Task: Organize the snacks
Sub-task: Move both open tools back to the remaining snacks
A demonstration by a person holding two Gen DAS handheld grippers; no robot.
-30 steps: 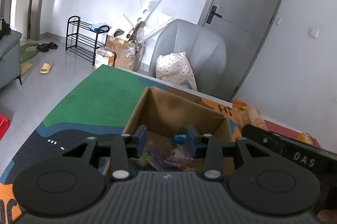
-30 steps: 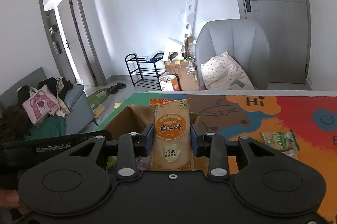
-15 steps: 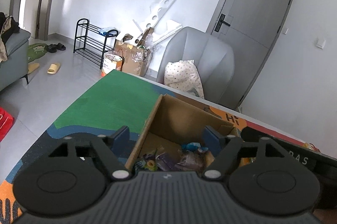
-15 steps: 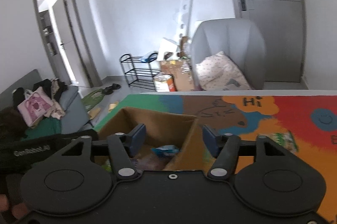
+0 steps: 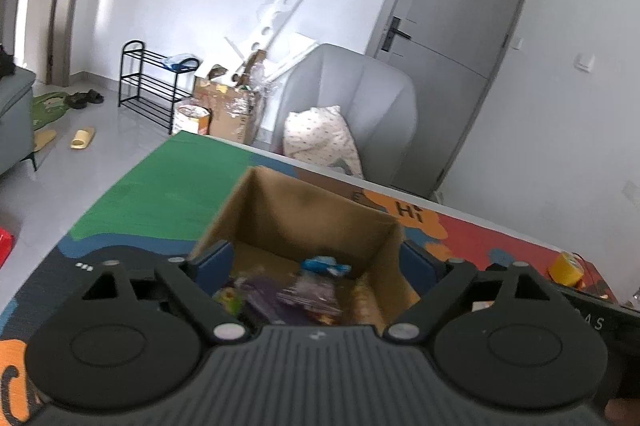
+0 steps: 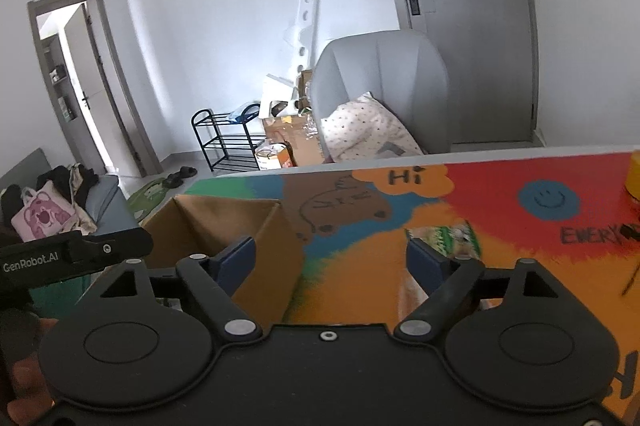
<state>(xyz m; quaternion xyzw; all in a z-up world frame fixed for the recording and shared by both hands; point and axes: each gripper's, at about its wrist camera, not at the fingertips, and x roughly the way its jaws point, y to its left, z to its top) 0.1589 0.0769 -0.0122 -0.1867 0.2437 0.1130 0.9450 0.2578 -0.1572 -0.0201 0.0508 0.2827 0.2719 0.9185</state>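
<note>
An open cardboard box stands on the colourful table mat; it holds several snack packets, one of them blue. My left gripper is open and empty, hovering over the box's near side. In the right wrist view the box is at the left. My right gripper is open and empty, above the mat just right of the box. A green-and-white snack packet lies on the mat beside my right fingertip. Another pale packet shows under that finger.
A yellow tape roll sits at the table's far right, also seen in the right wrist view. A grey armchair with a spotted pillow stands behind the table's far edge. A shoe rack and cardboard clutter are on the floor.
My right gripper let go of the rice-cracker packet over the box, opened wide and swung right, away from the box. My left gripper opened wide and stayed over the box.
</note>
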